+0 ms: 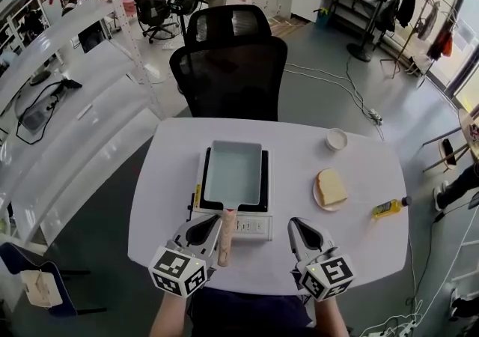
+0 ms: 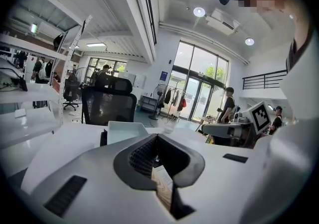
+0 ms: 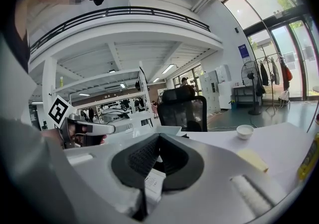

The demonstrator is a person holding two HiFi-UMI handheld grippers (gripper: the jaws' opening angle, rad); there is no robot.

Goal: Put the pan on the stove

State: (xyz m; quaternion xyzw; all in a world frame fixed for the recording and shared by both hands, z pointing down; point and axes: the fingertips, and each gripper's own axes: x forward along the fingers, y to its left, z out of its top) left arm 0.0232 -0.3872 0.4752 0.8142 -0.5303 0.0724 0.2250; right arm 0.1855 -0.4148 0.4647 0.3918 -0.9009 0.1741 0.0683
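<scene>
Jaws together: left gripper (image 1: pixel 214 218), right gripper (image 1: pixel 297 222)

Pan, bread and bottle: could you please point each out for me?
pan (image 1: pixel 233 171), head view, middle of its floor
bread (image 1: pixel 331 186), head view, centre of the slice
bottle (image 1: pixel 387 209), head view, its yellow body

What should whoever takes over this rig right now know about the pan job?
Left tool: shut and empty; the pan's wooden handle lies just beside and beneath it.
Right tool: shut and empty, above the table to the right of the stove's front.
Pan: rectangular, sitting flat on the portable stove, handle toward the person.
Done: the pan is on the stove.
Left: apparently only drawing both tools clear without knocking the handle.
</scene>
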